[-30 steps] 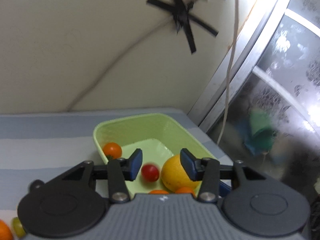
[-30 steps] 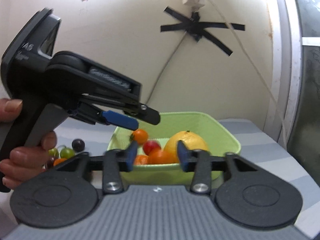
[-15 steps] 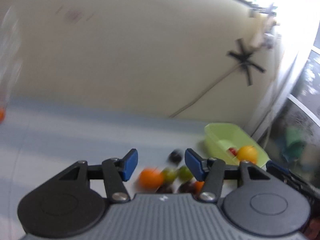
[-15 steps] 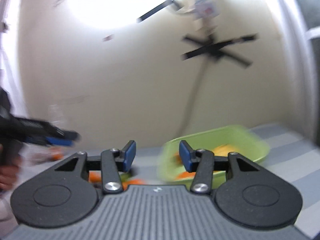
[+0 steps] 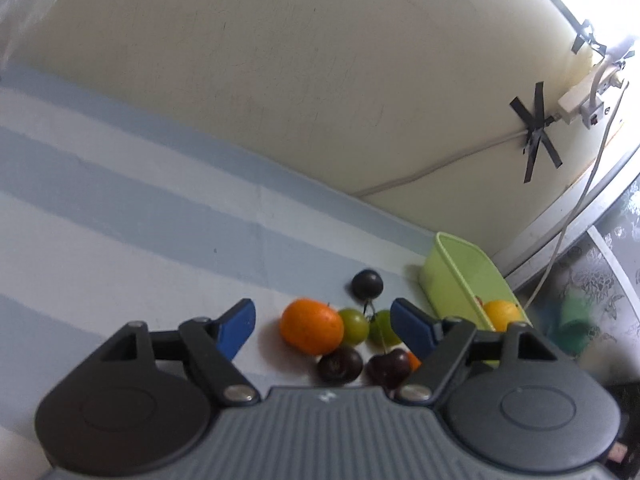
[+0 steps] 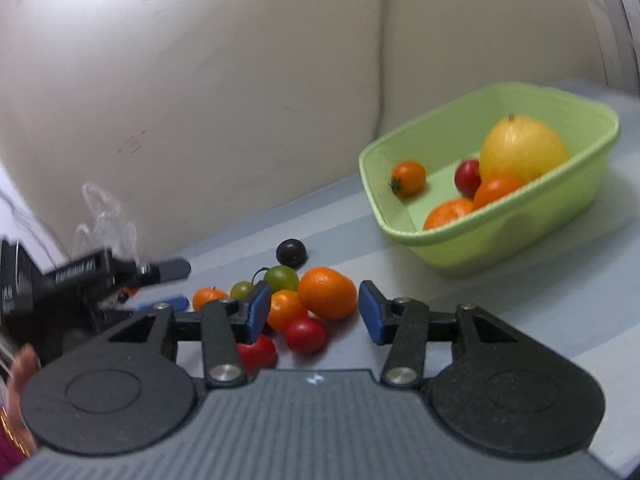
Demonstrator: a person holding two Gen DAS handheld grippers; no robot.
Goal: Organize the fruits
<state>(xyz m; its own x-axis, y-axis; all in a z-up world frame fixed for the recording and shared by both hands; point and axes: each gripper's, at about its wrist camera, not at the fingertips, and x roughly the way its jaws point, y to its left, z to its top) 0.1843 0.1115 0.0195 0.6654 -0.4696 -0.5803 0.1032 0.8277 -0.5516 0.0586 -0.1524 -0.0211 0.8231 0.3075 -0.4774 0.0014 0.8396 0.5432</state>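
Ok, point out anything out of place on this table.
A cluster of loose fruit still lies on the striped table outside the green basket: a tangerine, green and red tomatoes, and a dark plum sitting apart. Nothing spilled or damaged.

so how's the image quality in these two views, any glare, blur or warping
Left wrist view: sharp, though window light blows out the top right corner near the power strip, and the fisheye bends the wall line. Right wrist view: softer, with glare top left; the green basket and the left tongs look slightly smeared, and the wall seam curves.
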